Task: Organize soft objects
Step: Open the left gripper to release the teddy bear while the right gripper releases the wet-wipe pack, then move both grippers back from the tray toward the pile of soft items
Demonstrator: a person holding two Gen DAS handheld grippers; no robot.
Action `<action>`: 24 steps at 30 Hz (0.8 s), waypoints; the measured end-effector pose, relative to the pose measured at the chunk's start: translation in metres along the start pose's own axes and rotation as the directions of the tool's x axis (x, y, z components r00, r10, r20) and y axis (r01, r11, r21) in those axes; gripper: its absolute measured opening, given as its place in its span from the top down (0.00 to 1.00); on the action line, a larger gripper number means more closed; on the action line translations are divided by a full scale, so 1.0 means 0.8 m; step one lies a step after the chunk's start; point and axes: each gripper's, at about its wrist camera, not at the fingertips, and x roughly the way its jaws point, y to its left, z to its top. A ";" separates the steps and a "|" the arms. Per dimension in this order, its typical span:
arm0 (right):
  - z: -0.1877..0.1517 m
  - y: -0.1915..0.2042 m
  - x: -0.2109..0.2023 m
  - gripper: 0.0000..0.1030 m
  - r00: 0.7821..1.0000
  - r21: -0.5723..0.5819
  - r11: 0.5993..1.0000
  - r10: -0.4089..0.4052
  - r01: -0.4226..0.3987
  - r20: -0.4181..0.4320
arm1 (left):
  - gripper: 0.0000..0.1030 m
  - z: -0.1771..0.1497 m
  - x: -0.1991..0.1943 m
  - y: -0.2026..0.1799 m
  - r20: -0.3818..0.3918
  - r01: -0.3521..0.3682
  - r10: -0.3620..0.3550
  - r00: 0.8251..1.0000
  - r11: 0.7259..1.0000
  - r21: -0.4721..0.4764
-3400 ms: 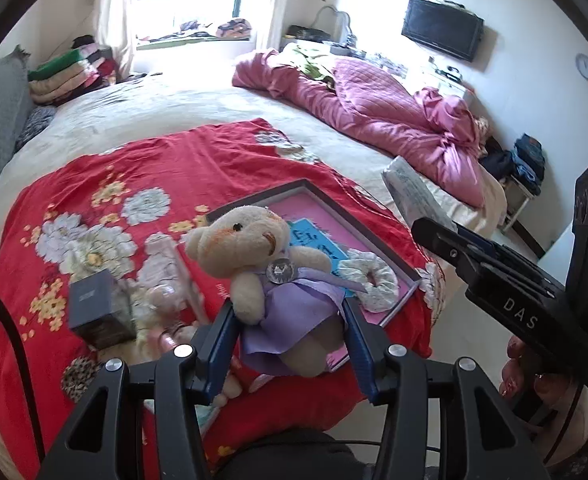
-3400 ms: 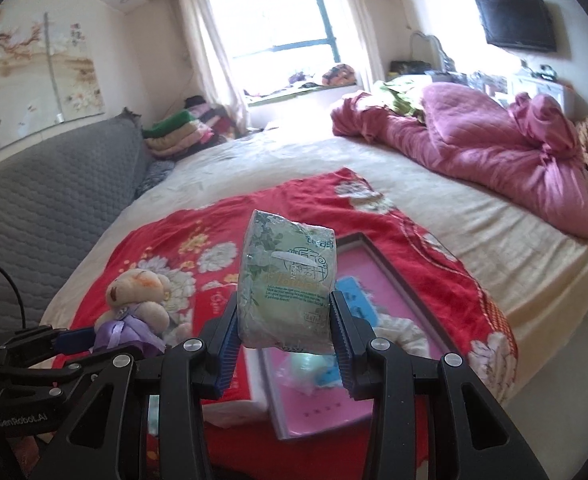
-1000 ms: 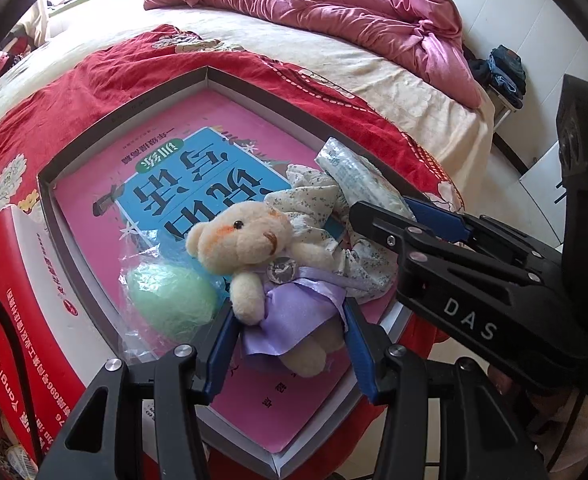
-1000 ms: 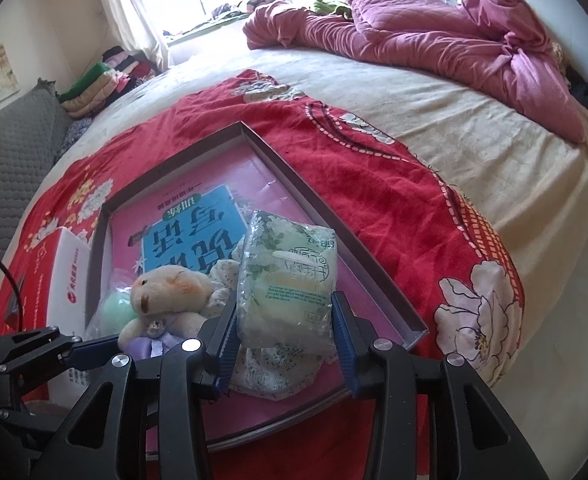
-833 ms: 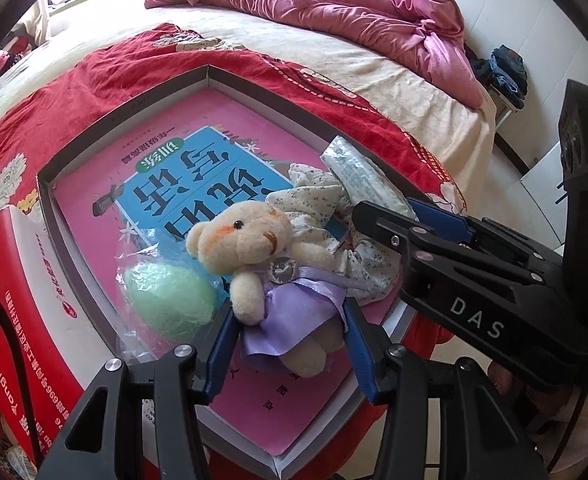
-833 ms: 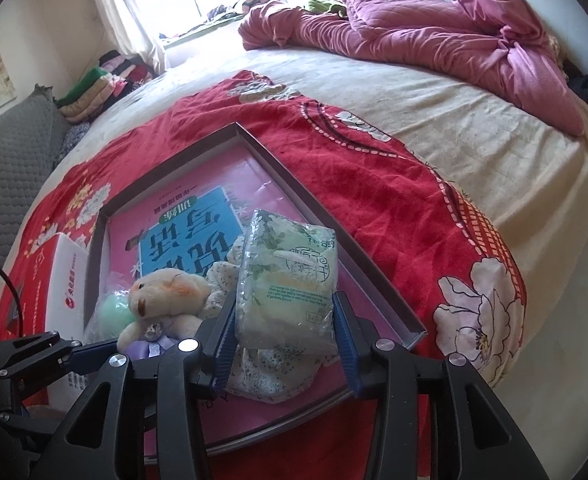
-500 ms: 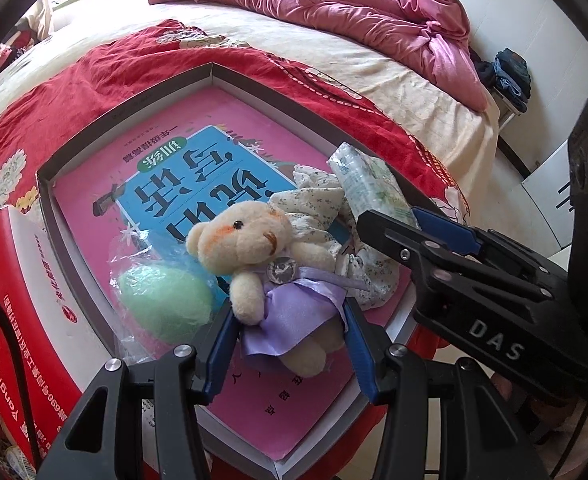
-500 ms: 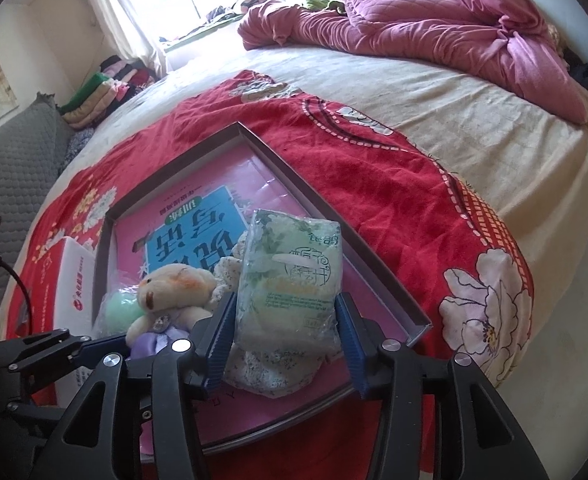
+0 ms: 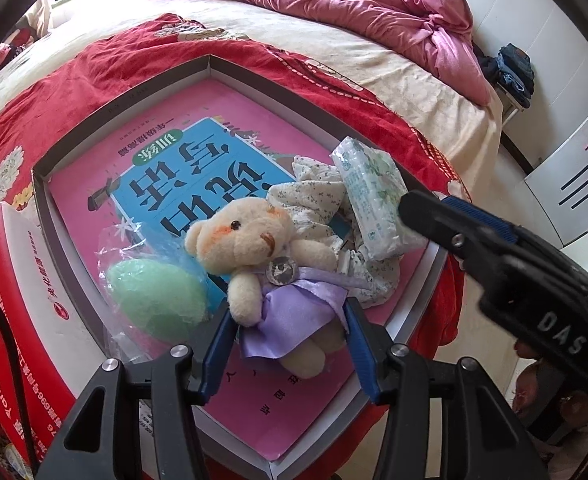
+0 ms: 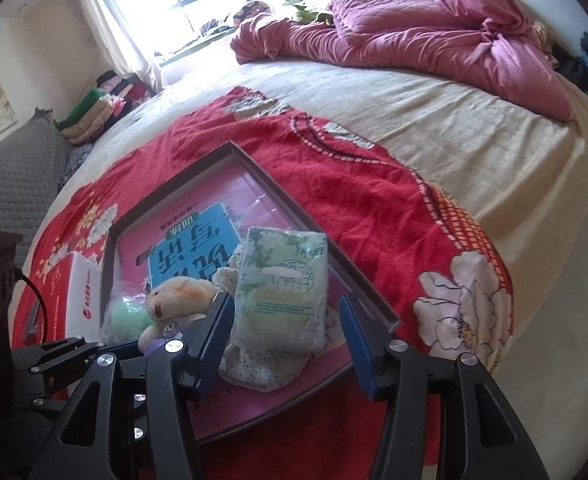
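Left gripper (image 9: pixel 286 344): clamping the beige plush bear in a purple satin dress (image 9: pixel 270 268), hovering over the shallow grey-rimmed box (image 9: pixel 210 65).
Right gripper (image 10: pixel 284 330): jaws just opening, spread clear of the green-white plastic tissue pack (image 10: pixel 284 286).
Pack: lying on the floral fabric scrunchie (image 10: pixel 262 372), at the box's 5 o'clock corner.
Advice: I'd be lifting straight back, avoiding snagging the wrapper.

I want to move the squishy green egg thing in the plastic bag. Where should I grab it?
Grab the green egg across its narrow middle, coming straight down from above. Its sides bulge roundly, so fingers can close around them, while the box wall and the teddy bear crowd it from the sides. The loose plastic alone would probably slip.
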 end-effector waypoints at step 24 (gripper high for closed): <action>0.009 -0.004 -0.039 0.31 0.997 0.031 0.999 -0.019 0.017 0.079 | 0.36 -0.011 -0.055 -0.019 0.066 0.035 -0.035 0.997 0.999 0.008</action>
